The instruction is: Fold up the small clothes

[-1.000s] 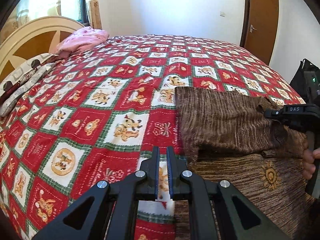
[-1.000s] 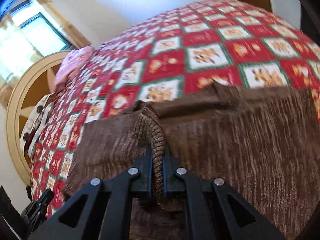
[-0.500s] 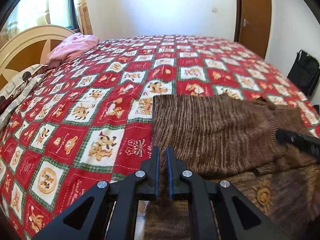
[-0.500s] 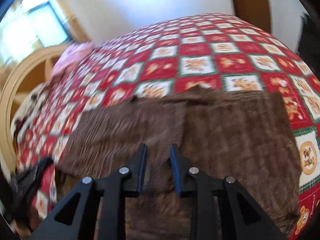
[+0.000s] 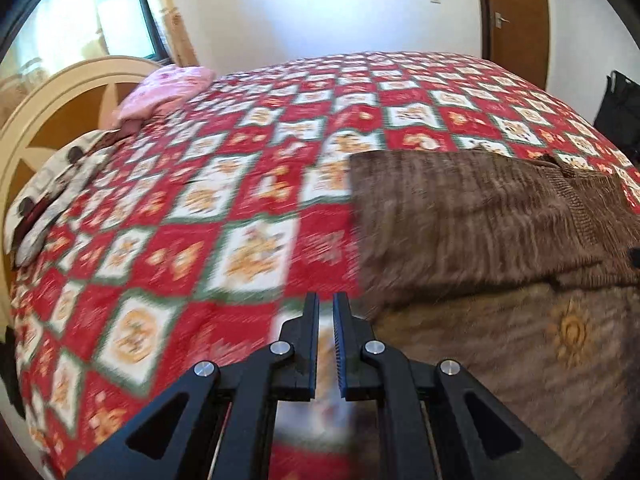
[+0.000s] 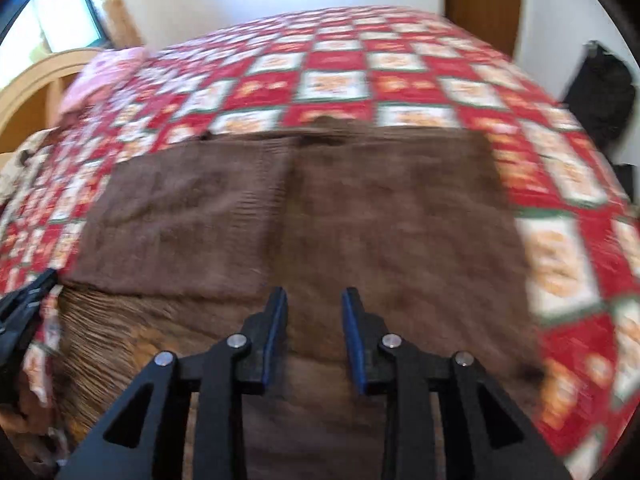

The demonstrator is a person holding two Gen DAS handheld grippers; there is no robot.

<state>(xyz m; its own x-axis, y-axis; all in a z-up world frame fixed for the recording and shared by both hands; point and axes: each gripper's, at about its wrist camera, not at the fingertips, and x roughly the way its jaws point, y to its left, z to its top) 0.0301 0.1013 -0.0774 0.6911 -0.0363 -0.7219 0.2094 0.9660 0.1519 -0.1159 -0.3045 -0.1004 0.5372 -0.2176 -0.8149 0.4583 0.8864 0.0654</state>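
Two claws, left claw (image 5: 326, 344) closed, right claw (image 6: 314, 336) opening, one brown sweater (image 6: 360, 216)

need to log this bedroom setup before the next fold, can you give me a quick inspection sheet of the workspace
Surface: bed with a red, white and green patterned quilt, blurred in both views.
Job's things: brown knitted sweater lying flat on the quilt, its left sleeve folded in over the body.
Clutter: pink cloth and a spotted pillow by the headboard.
Grippers: left gripper shut, nothing between its jaws, at the sweater's left edge; right gripper with its jaws opening, nothing between them, above the sweater.
Cables: nothing seen.
Surroundings: cream and wood headboard, window, wooden door, black bag beside the bed.
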